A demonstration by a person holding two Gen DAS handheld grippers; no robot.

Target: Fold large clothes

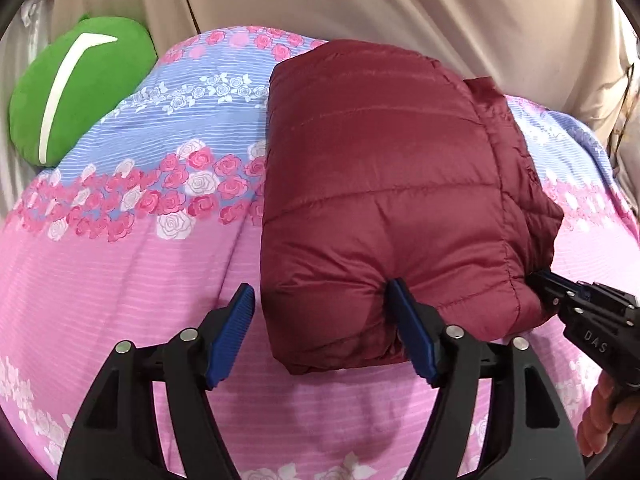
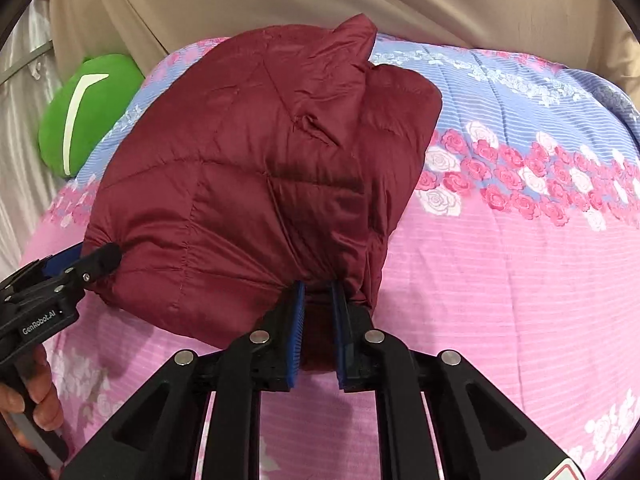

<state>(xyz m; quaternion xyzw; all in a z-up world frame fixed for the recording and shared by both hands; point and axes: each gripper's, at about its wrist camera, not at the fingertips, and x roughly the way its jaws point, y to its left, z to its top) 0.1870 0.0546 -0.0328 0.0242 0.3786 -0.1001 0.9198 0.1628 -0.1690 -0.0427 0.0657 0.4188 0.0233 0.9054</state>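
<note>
A dark red quilted puffer jacket [image 1: 380,168] lies folded into a thick bundle on the pink and blue floral bedspread [image 1: 120,260]. My left gripper [image 1: 320,300] is open at the bundle's near left corner; its right finger presses into the padding and its left finger stands on the bedspread. My right gripper [image 2: 318,292] is shut on the jacket's [image 2: 260,160] near edge and pinches a fold of it. The right gripper also shows in the left wrist view [image 1: 540,280] at the bundle's right corner, and the left gripper shows in the right wrist view [image 2: 96,256].
A green plush cushion [image 1: 76,88] with a white stripe lies at the far left of the bed. A beige curtain [image 1: 400,0] hangs behind the bed. The bedspread shows to the left and right of the jacket.
</note>
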